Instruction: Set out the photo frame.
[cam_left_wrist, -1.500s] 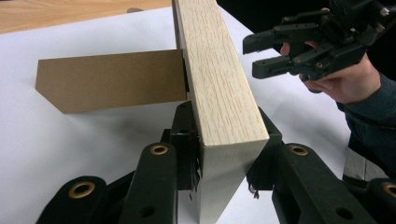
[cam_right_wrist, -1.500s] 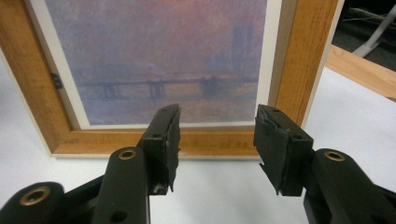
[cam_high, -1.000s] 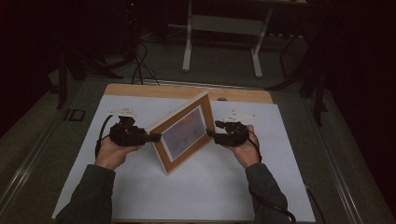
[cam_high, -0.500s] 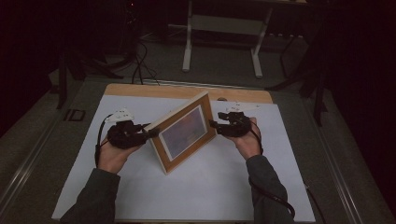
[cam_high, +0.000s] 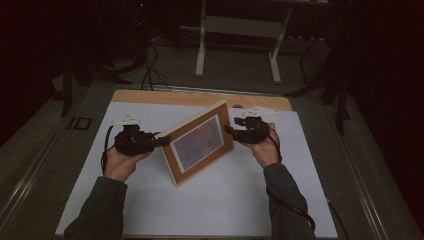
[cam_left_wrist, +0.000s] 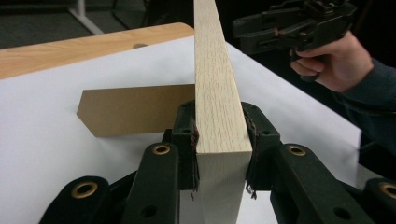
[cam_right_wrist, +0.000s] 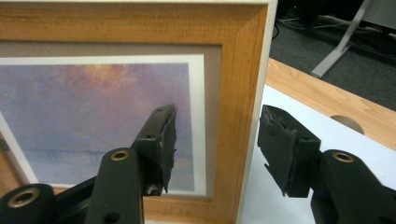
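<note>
While the picture frame stands tilted on its lower edge on the white sheet that covers the desk, it is supported at both ends. It sits near the middle of the sheet, picture side toward the person.

The left claw is closed on the frame's pale side edge, one pad on each face, with no gap visible in the left gripper view. The right claw straddles the opposite upright of the frame but stands open: one pad hangs in front of the glazed print, the other behind the back face, and both look clear of the wood.

Behind the frame, the brown easel stand lies folded out toward the sheet (whether it bears weight cannot be told).

Judgement on the step in hand: the frame is being set upright on its stand. To do it well, the left claw should keep its grip low and steady so the bottom edge does not skid on the paper. The right claw should close on the wooden moulding only, not on the glass, and the lean should be eased back until the stand takes the load before either claw lets go.

Writing and marks: no brand, label or legible text is seen on the frame, the print or the stand. The print shows a hazy purple and orange scene.
</note>
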